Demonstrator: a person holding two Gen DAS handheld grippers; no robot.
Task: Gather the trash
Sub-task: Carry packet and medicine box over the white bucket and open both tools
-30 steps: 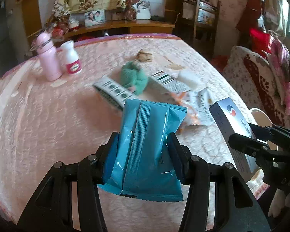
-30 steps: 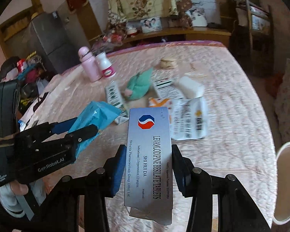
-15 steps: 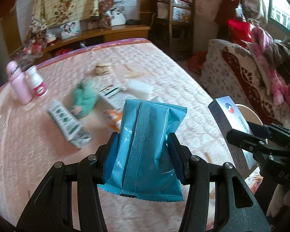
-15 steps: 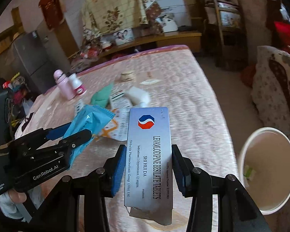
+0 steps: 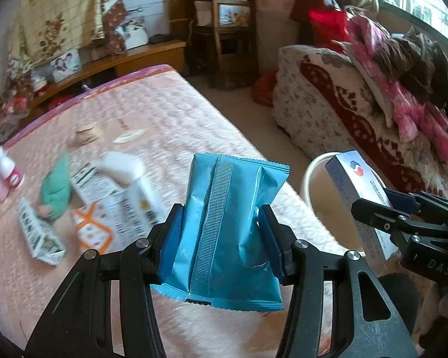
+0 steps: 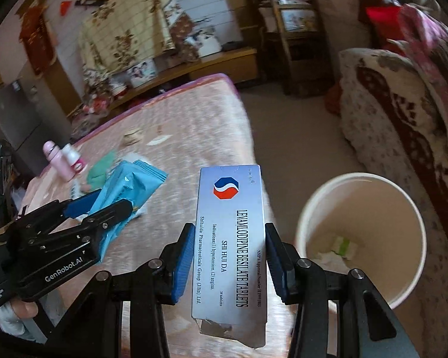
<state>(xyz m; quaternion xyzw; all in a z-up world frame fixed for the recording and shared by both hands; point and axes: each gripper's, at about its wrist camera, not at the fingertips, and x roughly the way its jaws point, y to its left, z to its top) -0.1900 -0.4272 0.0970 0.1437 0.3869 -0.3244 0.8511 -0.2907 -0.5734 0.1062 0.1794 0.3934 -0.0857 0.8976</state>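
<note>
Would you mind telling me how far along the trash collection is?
Done: some scraps lie in the bin. In hand: the left gripper holds a blue wrapper, the right gripper a tablet box, neither dropped yet. Left: cartons and papers on the bed.

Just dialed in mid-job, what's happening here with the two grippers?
A person is clearing trash off a pink quilted bed with a gripper in each hand. The left gripper has its jaws shut on a blue foil packet; the right gripper is shut on a silver tablet box. Both are held near the white bin beside the bed, which already holds some scraps. More cartons, a green cloth and two bottles lie on the bed.
</note>
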